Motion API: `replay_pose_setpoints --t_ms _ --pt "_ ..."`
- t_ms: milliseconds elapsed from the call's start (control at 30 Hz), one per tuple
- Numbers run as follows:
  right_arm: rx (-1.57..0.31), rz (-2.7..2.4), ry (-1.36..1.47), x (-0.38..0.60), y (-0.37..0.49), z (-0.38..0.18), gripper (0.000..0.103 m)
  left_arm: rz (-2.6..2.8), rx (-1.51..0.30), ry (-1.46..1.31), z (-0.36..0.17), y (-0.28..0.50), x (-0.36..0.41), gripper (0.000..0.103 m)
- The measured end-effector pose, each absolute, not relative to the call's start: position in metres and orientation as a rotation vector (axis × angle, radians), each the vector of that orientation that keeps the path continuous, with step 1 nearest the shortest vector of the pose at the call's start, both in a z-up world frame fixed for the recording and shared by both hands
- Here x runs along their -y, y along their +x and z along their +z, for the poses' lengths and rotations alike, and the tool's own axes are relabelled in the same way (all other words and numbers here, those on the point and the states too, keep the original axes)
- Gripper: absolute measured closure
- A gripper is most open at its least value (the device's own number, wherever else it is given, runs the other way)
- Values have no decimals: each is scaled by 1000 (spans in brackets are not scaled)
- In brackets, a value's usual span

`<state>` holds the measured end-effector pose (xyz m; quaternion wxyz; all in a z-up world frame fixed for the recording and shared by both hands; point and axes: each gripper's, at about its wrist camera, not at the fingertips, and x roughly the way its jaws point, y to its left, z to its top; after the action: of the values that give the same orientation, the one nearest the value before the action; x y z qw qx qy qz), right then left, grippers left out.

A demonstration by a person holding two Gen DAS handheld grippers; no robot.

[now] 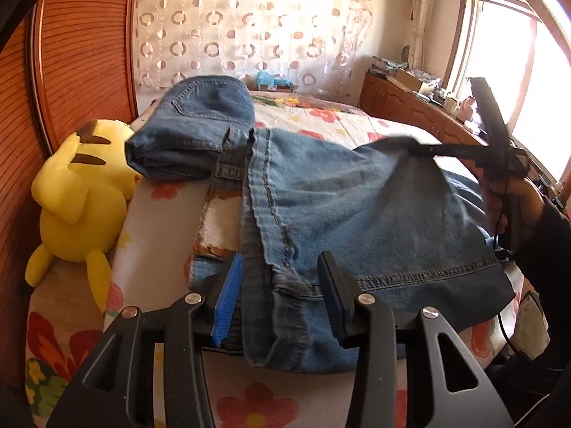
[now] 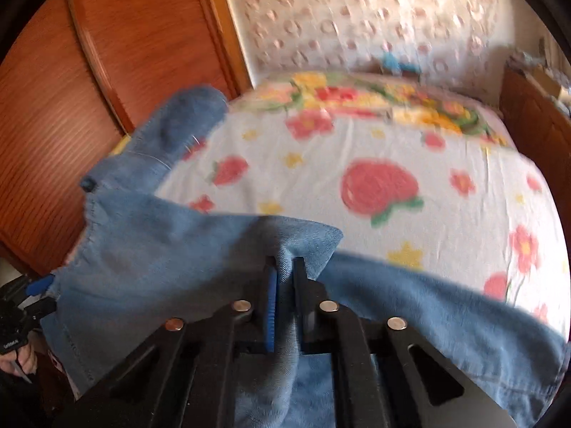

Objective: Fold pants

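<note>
The jeans [image 1: 321,207] lie spread over the flowered bedsheet [image 1: 342,121] in the middle of the left wrist view, one part folded into a thick bundle toward the upper left of the frame, the rest sloping down toward the lower right, where a stitched hem runs along the bottom edge. The left gripper [image 1: 282,296] fills the lower centre of that view with its jaws spread apart; a seamed edge of the denim passes between the fingers, but there is a clear gap on either side and the pads do not press on the cloth. At the right edge of the same view the right gripper [image 1: 421,149] is blurred, held by a hand in a dark sleeve [image 1: 549,242], its tips meeting a raised peak of the denim. In the right wrist view, which is also blurred, the right gripper's jaws stand nearly pressed together at the lower centre, pinching a bunched fold of the jeans between the blue pad and the black finger, with cloth draping away to the left and right of them. A yellow plush toy [image 1: 82,199] sits at the left of the left wrist view, against a wooden headboard [image 1: 78,57], just beside the folded bundle.
</note>
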<state>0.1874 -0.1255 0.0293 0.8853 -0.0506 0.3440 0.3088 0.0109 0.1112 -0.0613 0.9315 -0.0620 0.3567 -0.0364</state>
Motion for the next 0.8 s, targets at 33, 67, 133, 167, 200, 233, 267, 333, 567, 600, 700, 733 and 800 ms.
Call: replay_pose_setpoints --t_ms 33,67,133,167,200,233,267,333,567,600,700,733,800 --pt "-658 647 -95 126 180 35 98 -66 -722 -125 -60 10 -112 58" --pt "-618 652 -84 127 176 40 98 -58 -712 -125 -58 10 -113 58" --pt "-609 617 -108 126 174 41 98 -52 -703 -130 -57 10 -115 58" --pt "-631 598 -136 123 177 36 98 -51 -700 -134 -56 11 -116 58" --pt "-647 584 -162 120 178 31 98 -52 -696 -136 -55 12 -116 58" --pt "-659 573 -183 118 179 27 98 -53 -693 -136 -54 13 -115 58" --pt "-668 569 -188 119 180 24 94 -56 -689 -137 -52 14 -115 58" --pt "-673 568 -178 122 179 23 78 -62 -685 -136 -50 16 -112 58" --pt "-658 639 -175 138 150 24 47 -85 -665 -115 -46 27 -97 22" --pt "-660 642 -177 140 146 19 47 -94 -676 -116 -48 31 -94 22" --pt "-665 638 -189 145 134 13 47 -105 -695 -107 -52 38 -86 22" --pt "-664 637 -188 146 132 10 47 -106 -694 -104 -52 39 -84 22" --pt "-666 638 -186 147 130 8 47 -114 -697 -108 -52 40 -79 22"
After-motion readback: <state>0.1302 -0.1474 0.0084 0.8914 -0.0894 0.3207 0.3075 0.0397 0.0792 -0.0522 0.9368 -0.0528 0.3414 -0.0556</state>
